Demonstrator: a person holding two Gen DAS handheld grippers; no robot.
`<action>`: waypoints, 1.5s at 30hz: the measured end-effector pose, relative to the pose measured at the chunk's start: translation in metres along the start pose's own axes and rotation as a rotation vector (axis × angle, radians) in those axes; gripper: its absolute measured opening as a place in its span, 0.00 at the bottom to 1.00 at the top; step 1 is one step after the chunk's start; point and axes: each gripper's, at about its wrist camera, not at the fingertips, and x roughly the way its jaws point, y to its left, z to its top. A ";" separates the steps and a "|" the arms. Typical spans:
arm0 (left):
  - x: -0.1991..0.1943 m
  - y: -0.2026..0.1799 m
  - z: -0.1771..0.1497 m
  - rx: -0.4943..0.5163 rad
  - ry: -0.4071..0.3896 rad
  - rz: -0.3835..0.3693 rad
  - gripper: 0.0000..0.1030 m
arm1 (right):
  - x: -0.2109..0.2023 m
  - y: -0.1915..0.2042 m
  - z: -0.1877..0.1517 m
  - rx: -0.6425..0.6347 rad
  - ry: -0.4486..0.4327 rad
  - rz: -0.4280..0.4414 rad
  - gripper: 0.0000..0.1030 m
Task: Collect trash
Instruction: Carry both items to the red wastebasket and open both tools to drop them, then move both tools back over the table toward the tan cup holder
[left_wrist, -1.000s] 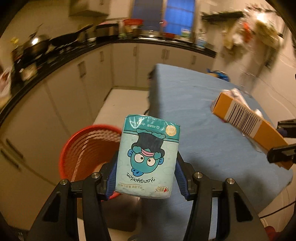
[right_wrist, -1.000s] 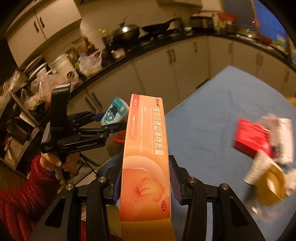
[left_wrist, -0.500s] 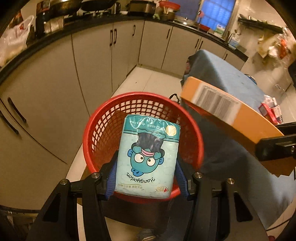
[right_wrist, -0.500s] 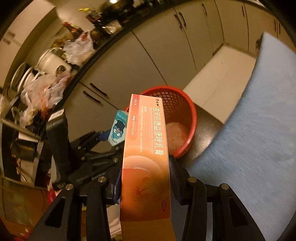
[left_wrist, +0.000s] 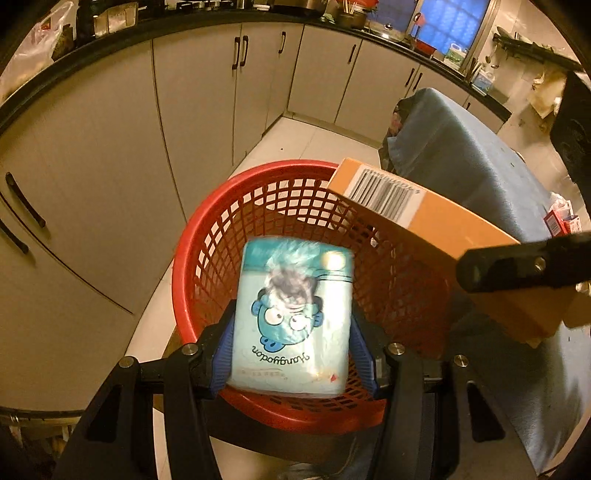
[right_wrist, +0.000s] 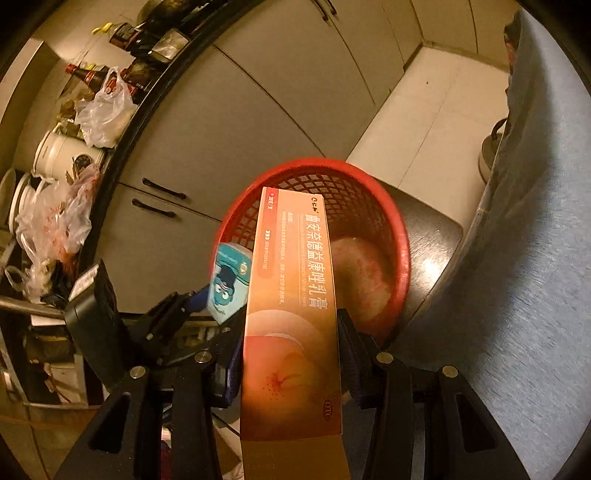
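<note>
Both tongs stay clamped, my left gripper (left_wrist: 291, 332) on the tissue pack (left_wrist: 293, 317), my right gripper (right_wrist: 290, 354) on the orange box (right_wrist: 291, 314); I should release squarely above the red basket (left_wrist: 192, 258) at frame centre.

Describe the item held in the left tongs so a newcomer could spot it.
Find the red mesh basket on the floor by the cream cabinets. Above it, the left tongs clamp a pale blue tissue pack bearing a cartoon face, unlike the long orange carton alongside.
</note>
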 end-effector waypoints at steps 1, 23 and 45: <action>0.000 -0.001 0.001 0.003 0.002 -0.004 0.54 | 0.003 -0.001 0.002 0.003 0.004 -0.001 0.48; -0.042 0.015 -0.014 -0.040 -0.083 -0.055 0.58 | 0.002 0.004 0.004 0.004 -0.030 -0.014 0.59; -0.127 -0.086 -0.032 0.083 -0.255 -0.136 0.61 | -0.156 -0.015 -0.140 -0.125 -0.411 -0.049 0.59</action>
